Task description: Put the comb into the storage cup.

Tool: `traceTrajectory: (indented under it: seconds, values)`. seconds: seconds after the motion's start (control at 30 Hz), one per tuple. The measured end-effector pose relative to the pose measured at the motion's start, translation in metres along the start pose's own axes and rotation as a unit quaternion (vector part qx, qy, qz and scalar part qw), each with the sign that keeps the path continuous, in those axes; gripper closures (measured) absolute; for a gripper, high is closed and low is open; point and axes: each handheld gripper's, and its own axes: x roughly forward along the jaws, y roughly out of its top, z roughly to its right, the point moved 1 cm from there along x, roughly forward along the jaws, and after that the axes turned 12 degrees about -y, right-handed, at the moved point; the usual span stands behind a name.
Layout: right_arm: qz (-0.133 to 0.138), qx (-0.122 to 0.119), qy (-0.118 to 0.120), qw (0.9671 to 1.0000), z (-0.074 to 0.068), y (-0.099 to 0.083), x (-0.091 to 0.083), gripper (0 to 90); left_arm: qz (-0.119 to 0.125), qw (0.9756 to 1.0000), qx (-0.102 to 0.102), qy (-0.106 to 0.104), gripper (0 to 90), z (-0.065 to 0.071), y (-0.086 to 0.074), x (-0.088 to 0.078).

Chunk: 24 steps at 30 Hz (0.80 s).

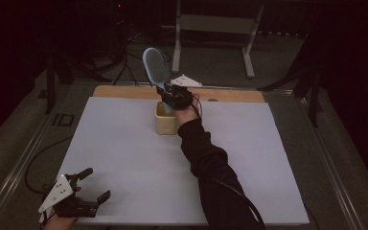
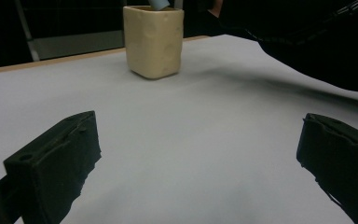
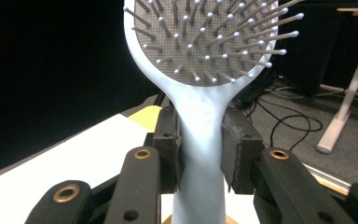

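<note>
The right gripper [image 3: 200,149] had its jaws closed on the handle of a blue hairbrush [image 3: 205,70], whose lower end stood in the cup [image 1: 165,122] at 12 o'clock on the table [image 1: 124,153]. The left gripper [image 1: 95,184], at 7 o'clock, was open, holding nothing.

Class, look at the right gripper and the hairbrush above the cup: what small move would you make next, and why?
Probably lower the brush a little. The right gripper is clamped on the handle of the light blue hairbrush, whose lower end already sits in the cream cup with the head upright. I cannot tell whether it has bottomed out. The left gripper rests open, far off.
</note>
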Motion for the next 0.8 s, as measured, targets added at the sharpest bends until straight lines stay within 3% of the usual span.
traceTrajectory:
  seconds: [0.3, 0.8]
  values:
    - [-0.003, 0.008, 0.002, 1.0, 0.004, -0.009, 0.002, 70.6, -0.001, 1.0, 0.0, 0.0, 0.0, 0.0, 0.0, 0.0]
    - [-0.001, -0.001, 0.01, 0.9999, 0.007, -0.023, -0.003, 70.4, -0.003, 1.0, 0.0, 0.0, 0.0, 0.0, -0.001, 0.0]
